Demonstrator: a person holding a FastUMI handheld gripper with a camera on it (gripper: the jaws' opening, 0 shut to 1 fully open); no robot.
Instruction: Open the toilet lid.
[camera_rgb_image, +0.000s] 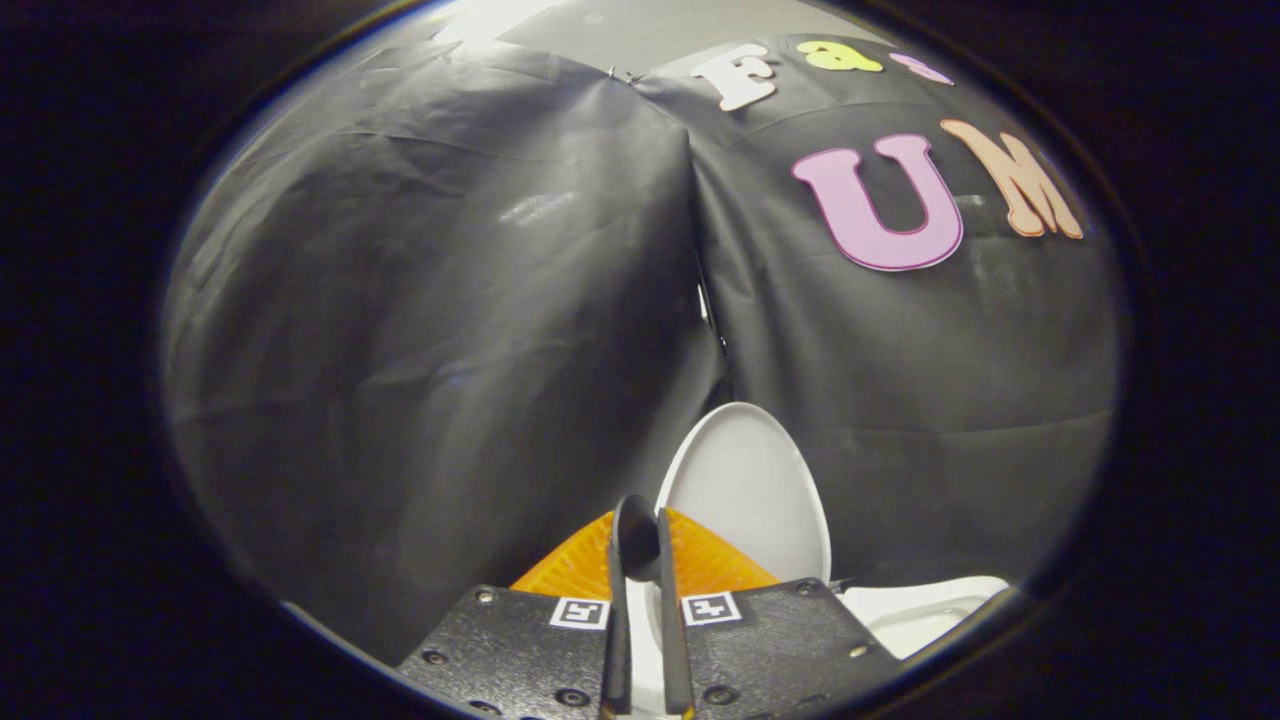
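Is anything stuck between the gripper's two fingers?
In the gripper view the gripper has its fingers nearly together with a thin bare gap; the raised toilet lid stands just beyond.

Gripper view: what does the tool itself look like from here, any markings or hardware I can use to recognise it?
The gripper has two slim fingers set close together, rising from two dark textured plates studded with screws. Each plate carries a small square black-and-white tag beside the fingers.

Raised toilet lid (745, 490) beyond nearly-closed tool (640, 545)
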